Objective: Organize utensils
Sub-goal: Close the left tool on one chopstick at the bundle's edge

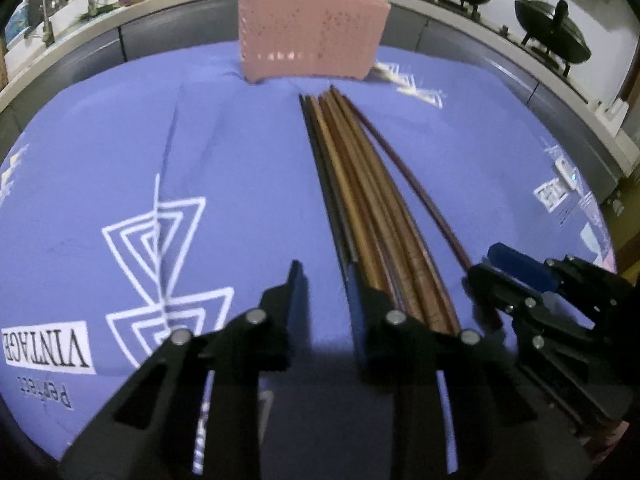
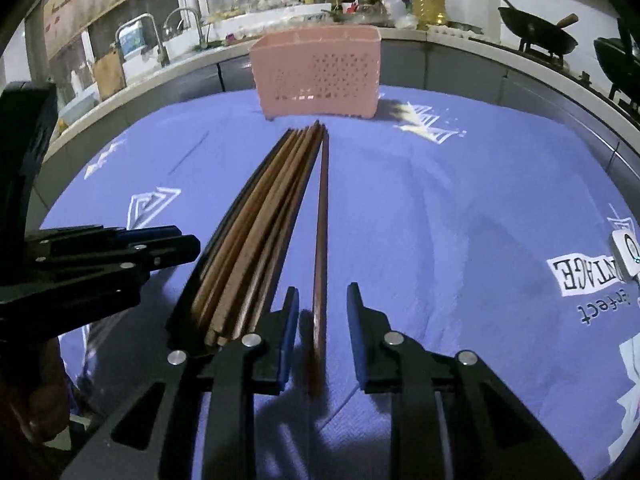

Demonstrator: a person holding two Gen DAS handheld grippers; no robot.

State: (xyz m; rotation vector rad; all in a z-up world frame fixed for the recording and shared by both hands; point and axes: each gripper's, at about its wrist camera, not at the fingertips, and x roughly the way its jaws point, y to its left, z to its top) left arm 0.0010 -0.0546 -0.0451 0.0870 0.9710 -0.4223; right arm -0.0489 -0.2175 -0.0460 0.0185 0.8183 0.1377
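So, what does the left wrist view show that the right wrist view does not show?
Only the left wrist view shows the open left gripper from behind, with nothing between its fingers. Only the right wrist view shows the single chopstick lying between the open right gripper fingers. Both show the chopstick bundle, the pink basket and the blue cloth.

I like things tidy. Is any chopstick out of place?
Yes. One dark chopstick lies apart from the chopstick bundle, to its right, between the open right gripper fingers. The pink basket stands upright behind them.
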